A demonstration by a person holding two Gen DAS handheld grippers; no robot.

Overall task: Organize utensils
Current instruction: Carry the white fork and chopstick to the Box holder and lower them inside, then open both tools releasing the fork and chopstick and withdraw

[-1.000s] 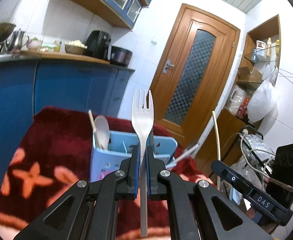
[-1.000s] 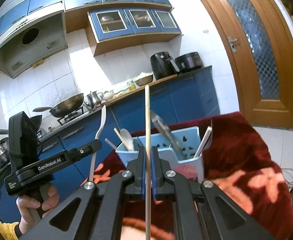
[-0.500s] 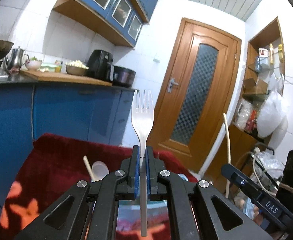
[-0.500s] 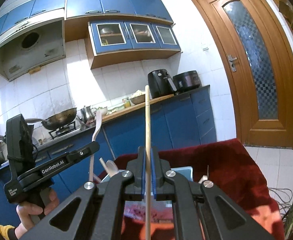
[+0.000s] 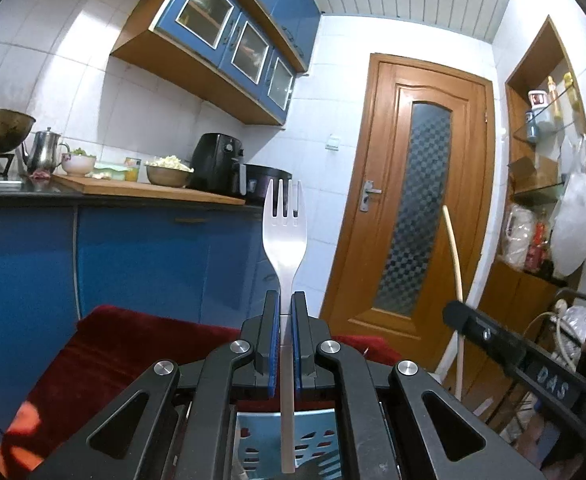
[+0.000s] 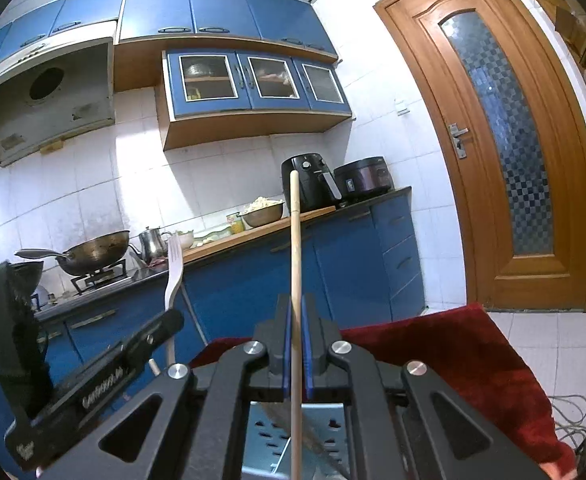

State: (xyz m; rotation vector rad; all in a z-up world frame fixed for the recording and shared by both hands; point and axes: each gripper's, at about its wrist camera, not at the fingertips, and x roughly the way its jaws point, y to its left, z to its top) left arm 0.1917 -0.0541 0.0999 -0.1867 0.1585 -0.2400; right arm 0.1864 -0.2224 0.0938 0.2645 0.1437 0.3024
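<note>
Steel, smooth and stiff: the flat silver fork (image 5: 284, 240) stands upright at frame centre, my left gripper (image 5: 286, 340) clamped on its narrow neck. I judge it light but slippery, best pinched low. My right gripper (image 6: 296, 344) is closed on a slim pale wooden chopstick (image 6: 295, 248), upright, likely light and prone to pivot. The pale blue perforated plastic holder (image 5: 313, 444) sits bottom centre on the dark red cloth (image 5: 105, 344).

Bright, sharp, heavy fisheye vignetting
</note>
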